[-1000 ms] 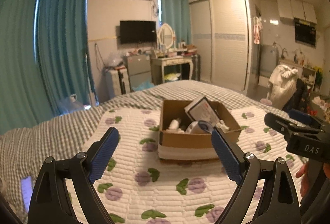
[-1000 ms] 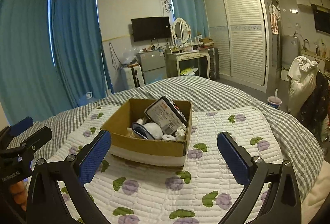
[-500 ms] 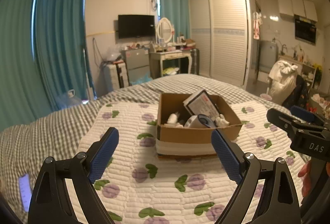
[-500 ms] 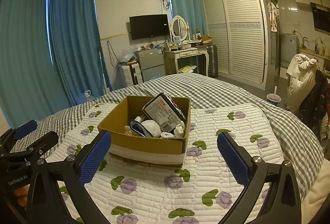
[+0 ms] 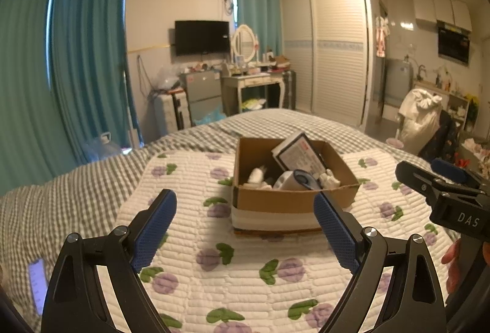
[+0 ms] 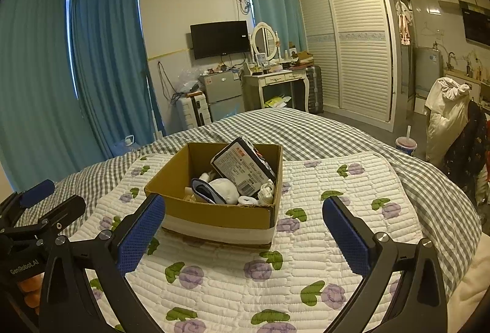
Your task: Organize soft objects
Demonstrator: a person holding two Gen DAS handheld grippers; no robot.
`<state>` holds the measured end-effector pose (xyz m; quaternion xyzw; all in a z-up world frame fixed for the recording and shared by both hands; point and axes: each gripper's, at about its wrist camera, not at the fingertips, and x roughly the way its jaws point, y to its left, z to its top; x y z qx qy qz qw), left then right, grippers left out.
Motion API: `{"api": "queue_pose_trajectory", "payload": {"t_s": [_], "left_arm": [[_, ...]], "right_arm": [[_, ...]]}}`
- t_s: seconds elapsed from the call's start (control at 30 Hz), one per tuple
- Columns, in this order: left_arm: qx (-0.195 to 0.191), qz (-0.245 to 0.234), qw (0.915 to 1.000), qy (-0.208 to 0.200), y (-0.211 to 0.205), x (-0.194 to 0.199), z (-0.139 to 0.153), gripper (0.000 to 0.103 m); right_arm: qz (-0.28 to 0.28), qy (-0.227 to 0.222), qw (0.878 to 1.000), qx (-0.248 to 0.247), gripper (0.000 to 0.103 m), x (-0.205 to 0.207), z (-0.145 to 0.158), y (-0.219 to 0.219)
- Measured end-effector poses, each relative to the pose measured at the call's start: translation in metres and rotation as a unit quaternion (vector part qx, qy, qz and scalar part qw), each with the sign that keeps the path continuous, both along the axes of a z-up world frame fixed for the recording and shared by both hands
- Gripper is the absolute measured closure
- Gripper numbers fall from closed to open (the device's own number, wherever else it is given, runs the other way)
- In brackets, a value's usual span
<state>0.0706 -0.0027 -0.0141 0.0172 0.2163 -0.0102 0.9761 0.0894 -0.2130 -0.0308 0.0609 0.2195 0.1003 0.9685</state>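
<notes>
An open cardboard box (image 5: pixel 284 199) (image 6: pixel 214 215) sits on a white quilt with purple flowers (image 5: pixel 214 271) (image 6: pixel 306 271) on the bed. Inside it lie a flat dark-edged pack with a white label (image 5: pixel 298 153) (image 6: pixel 245 167), a white plush toy (image 6: pixel 225 190) and other small soft things. My left gripper (image 5: pixel 245 225) is open and empty, a short way in front of the box. My right gripper (image 6: pixel 243 228) is open and empty, also in front of the box. Each gripper shows at the edge of the other's view.
The bed has a grey checked cover (image 5: pixel 61 195) under the quilt. A phone (image 5: pixel 38 284) lies at the bed's left edge. Beyond the bed stand teal curtains (image 5: pixel 85 57), a dressing table (image 6: pixel 275 81), a wardrobe (image 6: pixel 352 42) and a chair draped with clothes (image 6: pixel 450 118).
Both grippers have drifted slightly towards the box and risen a little; the box sits a bit lower in both views. Both stay open and empty.
</notes>
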Motion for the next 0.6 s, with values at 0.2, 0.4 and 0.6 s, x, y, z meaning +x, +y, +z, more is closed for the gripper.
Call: {"api": "queue_pose_trajectory", "payload": {"t_s": [0.2, 0.4, 0.6], "left_arm": [[0.000, 0.000, 1.0000, -0.001, 0.0003, -0.0001, 0.0004, 0.011], [0.003, 0.000, 1.0000, -0.002, -0.0010, 0.0003, 0.0029, 0.011], [0.004, 0.000, 1.0000, -0.001, -0.0013, 0.0003, 0.0030, 0.011]], "right_arm": [[-0.001, 0.003, 1.000, 0.000, 0.000, 0.0002, -0.0003, -0.0008], [0.001, 0.005, 1.000, 0.000, 0.000, 0.0009, -0.0008, -0.0001], [0.003, 0.007, 1.000, 0.000, 0.000, 0.0017, -0.0015, 0.0016]]}}
